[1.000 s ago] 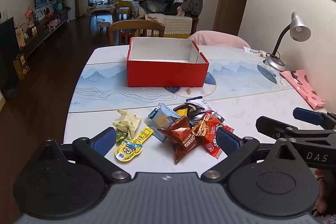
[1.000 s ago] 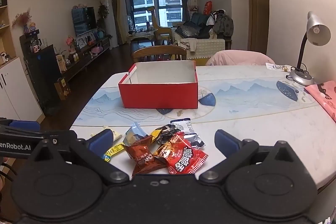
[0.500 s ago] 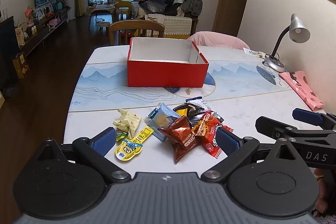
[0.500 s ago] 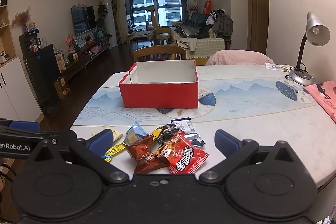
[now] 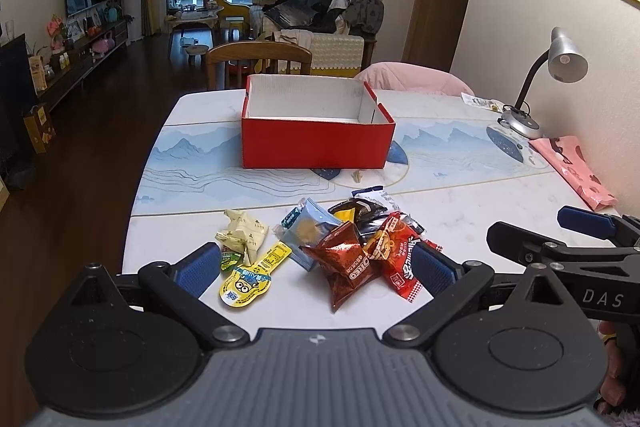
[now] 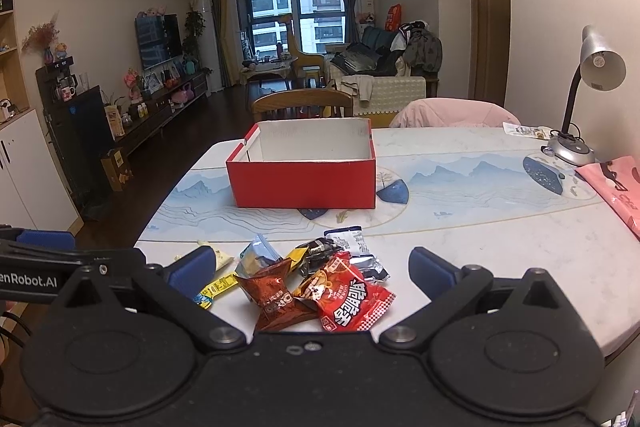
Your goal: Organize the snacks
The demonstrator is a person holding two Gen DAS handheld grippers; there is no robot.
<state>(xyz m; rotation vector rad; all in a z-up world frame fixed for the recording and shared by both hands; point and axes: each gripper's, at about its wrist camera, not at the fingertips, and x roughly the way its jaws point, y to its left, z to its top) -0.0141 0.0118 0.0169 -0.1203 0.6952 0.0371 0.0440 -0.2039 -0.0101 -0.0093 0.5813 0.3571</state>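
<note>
Near the table's (image 5: 460, 195) front edge lies your snack pile (image 5: 352, 243), well short of the one red box (image 5: 316, 143) at mid-table. Both the left gripper (image 5: 316, 267) and right gripper (image 6: 312, 273) are spread wide, holding nothing. Take one outer packet first, pinching its crimped edge. I count about nine packets; overlaps hide some.

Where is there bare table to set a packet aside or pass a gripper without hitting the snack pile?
Free: the white tabletop right of the snack pile, up to the pink bag; the strip between the pile and the red box; and the printed mat left of the box. The box looks empty. Crowded: the near edge centre, where packets overlap between the open left gripper.
</note>
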